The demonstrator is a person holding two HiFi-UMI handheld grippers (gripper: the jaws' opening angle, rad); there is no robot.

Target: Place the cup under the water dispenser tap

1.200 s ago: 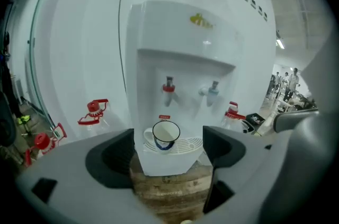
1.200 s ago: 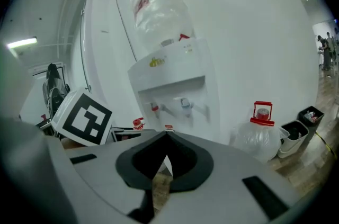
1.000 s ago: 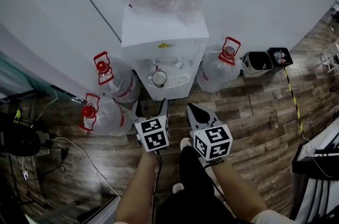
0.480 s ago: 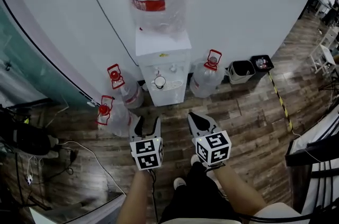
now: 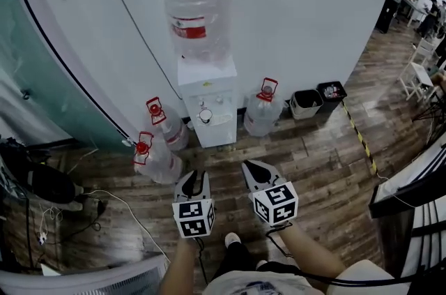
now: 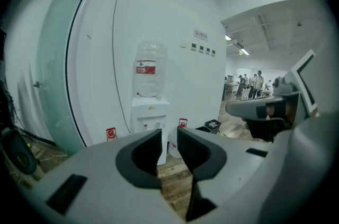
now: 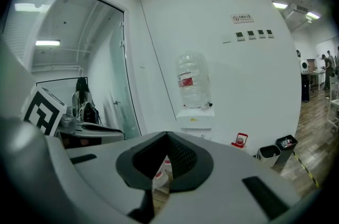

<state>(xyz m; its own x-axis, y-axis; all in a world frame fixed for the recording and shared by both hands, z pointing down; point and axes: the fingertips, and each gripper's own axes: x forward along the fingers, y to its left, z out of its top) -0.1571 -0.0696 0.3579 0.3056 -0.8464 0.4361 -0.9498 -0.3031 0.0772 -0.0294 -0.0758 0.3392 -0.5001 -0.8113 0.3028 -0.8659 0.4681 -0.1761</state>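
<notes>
Cup [image 5: 205, 116]: on the water dispenser's [image 5: 207, 88] tray, beneath the taps. Left gripper [image 6: 168, 135]: well back from it, fingers narrowly parted, just been closing, nothing between. Right gripper [image 7: 167, 135]: fingers pressed together, empty.

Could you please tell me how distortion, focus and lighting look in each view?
Head view: wide-angle bend curves the wall, yet the dispenser is sharp; the floor darkens lower left. Left gripper view: strong fisheye, black corners, bulging wall. Right gripper view: same fisheye; ceiling lights glare mildly.
</notes>
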